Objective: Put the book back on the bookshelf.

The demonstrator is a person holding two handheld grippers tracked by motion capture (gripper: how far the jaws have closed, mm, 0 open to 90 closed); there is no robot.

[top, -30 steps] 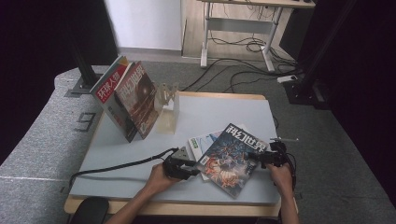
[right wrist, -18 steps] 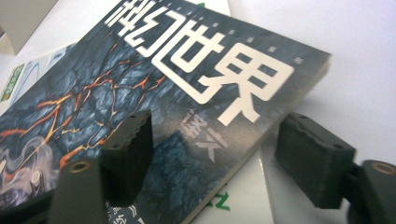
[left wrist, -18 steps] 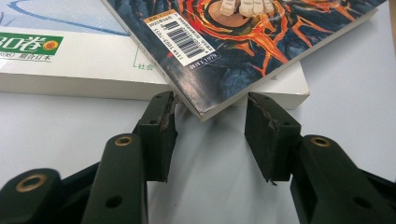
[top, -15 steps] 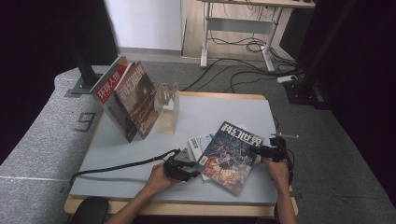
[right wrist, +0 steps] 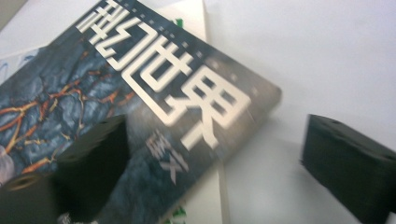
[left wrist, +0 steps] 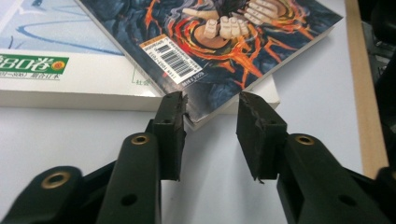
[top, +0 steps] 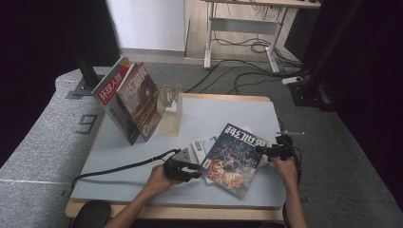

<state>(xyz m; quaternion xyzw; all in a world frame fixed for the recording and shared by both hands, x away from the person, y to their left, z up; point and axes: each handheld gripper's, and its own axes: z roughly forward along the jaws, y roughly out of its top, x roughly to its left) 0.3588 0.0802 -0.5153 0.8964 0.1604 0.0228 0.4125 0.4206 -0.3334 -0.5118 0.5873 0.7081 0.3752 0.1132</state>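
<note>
From the high view we see the dark magazine (top: 234, 159) lying atop a white book (top: 202, 146) on the tabletop (top: 142, 156), between both claws.

In the left gripper view, our left claw (left wrist: 212, 116) has just been narrowing around its barcoded corner, not yet pinching; it could slide.

In the right gripper view, our right claw (right wrist: 212, 154) has just reopened wide, empty; the blurred title is unreadable.

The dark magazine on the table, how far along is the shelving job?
Two magazines already lean against the clear stand. The dark magazine lies on a white one. The left gripper has been closing at its corner; the right gripper, jaws spread, has just opened. Lifting both magazines remains.
</note>
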